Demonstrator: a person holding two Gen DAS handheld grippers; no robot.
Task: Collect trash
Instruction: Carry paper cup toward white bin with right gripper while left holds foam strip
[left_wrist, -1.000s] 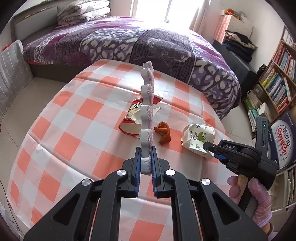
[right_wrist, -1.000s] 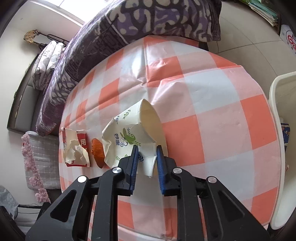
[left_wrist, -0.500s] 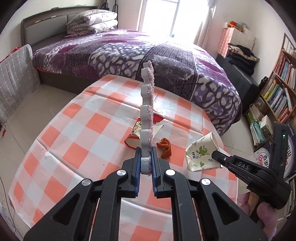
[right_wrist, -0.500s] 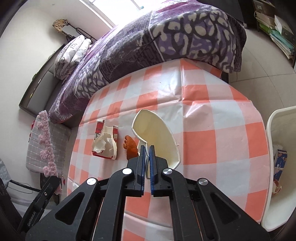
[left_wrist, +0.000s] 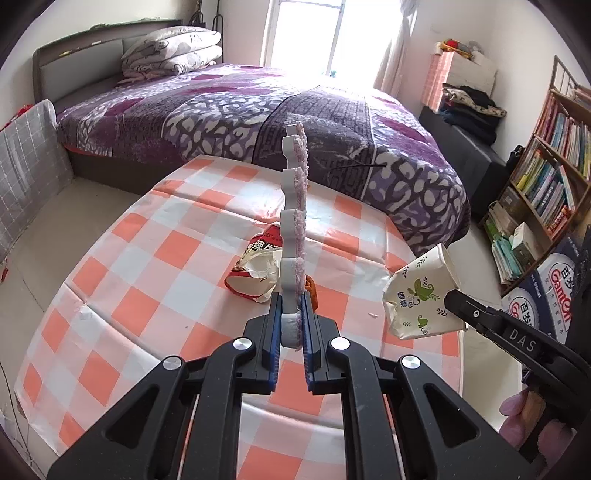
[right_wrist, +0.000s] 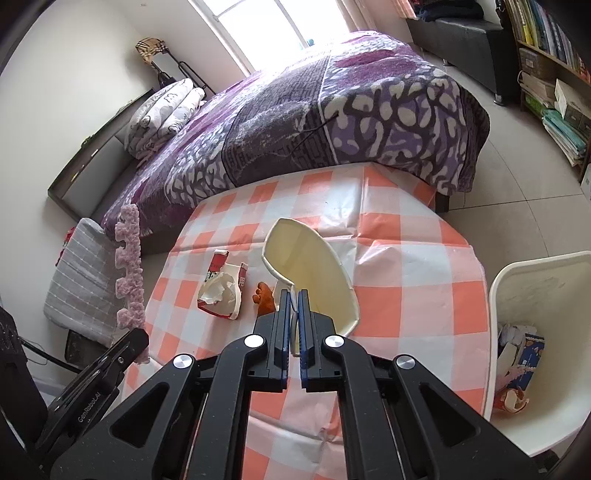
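Right wrist view: the right tool (right_wrist: 294, 325) is clamped on the crushed wall of a paper cup (right_wrist: 314, 273), which hangs clear above the checked tabletop (right_wrist: 406, 295), its open mouth turned to the far side. In the left wrist view the same cup (left_wrist: 421, 295) shows at the right, off the cloth, gripped at its near lower corner. The left tool (left_wrist: 291, 325) is closed on a pink scalloped strip (left_wrist: 295, 206) that stands up from its jaws. The step in hand appears to be carrying the picked cup to the white bin (right_wrist: 546, 295) just right of the tabletop; the next move calls for a swing right over the bin's rim, then release. A torn red-and-white wrapper (right_wrist: 221, 291) and an orange scrap (right_wrist: 264, 295) lie left of the cup, uncollected.
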